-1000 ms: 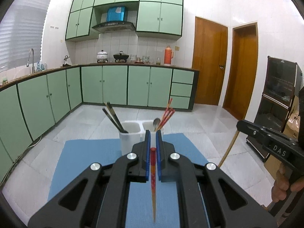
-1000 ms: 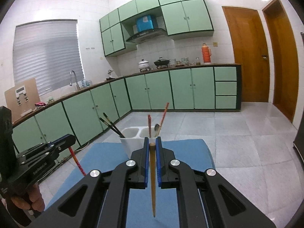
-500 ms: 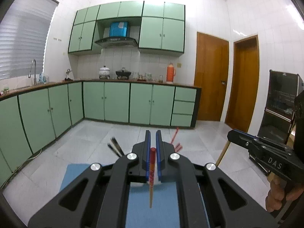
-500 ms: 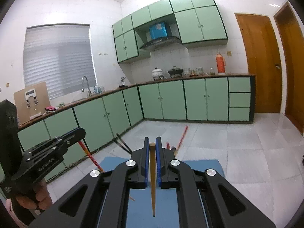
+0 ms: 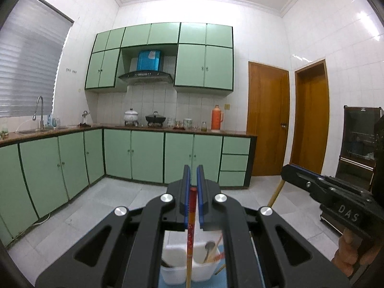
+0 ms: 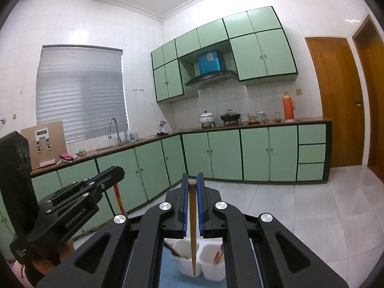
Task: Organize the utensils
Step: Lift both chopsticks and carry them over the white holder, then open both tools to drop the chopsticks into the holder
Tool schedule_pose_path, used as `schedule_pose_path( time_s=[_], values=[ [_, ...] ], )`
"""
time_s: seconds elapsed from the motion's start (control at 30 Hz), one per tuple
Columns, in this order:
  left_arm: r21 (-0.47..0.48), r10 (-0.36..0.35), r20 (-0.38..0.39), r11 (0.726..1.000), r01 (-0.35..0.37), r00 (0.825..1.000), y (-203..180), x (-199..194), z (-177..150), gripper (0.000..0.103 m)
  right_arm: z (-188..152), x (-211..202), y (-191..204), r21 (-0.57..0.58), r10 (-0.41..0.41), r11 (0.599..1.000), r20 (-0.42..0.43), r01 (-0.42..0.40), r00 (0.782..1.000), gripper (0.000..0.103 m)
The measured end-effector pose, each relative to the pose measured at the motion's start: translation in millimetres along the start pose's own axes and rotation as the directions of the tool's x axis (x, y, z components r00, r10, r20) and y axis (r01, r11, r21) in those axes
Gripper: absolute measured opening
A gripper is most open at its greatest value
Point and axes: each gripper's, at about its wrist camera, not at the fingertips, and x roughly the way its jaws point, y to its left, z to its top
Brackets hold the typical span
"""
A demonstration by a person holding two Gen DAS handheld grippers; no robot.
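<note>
My left gripper [image 5: 191, 170] is shut on a red patterned chopstick [image 5: 190, 228] that hangs down over the white two-compartment utensil holder [image 5: 177, 264]. My right gripper [image 6: 192, 178] is shut on a plain wooden chopstick [image 6: 192, 228] that hangs upright in front of the same holder [image 6: 208, 264], its tip low before the left compartment. The holder's right compartment has a spoon [image 5: 209, 248] and chopsticks; the left has dark chopsticks [image 6: 174, 250]. The right gripper shows in the left wrist view [image 5: 290, 172], and the left gripper in the right wrist view [image 6: 112, 175].
The holder stands on a blue mat [image 6: 170, 276] far below both grippers. Green floor cabinets [image 5: 134, 158] and a worktop with pots run along the back and left walls. Wooden doors [image 5: 266, 122] are at the right, and a dark cabinet [image 5: 357, 148] at the far right.
Both grippers have risen and tilted up over the holder, each still holding its chopstick. The holder has dropped from mid-frame to the bottom of both views, under the fingers.
</note>
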Motion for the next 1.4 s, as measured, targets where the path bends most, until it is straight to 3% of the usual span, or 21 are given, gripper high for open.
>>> schedule_pose_path(
  time_s=[0.2,0.3,0.67,1.1,1.4],
  values=[
    [0.014,-0.003,0.041,1.000,0.002,0.999,-5,33,16,0.004,8,34,-13,-0.001,-0.022,1.000,0.002,0.022,1.000,0.007],
    [0.007,-0.006,0.026,1.000,0.005,1.000,-2,55,11,0.004,3,55,-21,0.003,-0.031,1.000,-0.018,0.031,0.999,0.007],
    [-0.010,0.016,-0.126,1.000,-0.018,0.992,24,116,-59,0.004,-44,104,-26,-0.022,-0.060,0.998,-0.125,0.057,0.990,0.007],
    [-0.026,0.032,-0.237,0.999,-0.040,0.971,56,123,-107,0.005,-83,114,-35,-0.004,-0.050,0.999,-0.214,0.050,0.976,0.007],
    [-0.034,0.016,-0.247,0.999,-0.025,0.969,61,116,-101,0.010,-97,120,-30,-0.021,-0.040,0.999,-0.274,0.035,0.961,0.007]
  ],
)
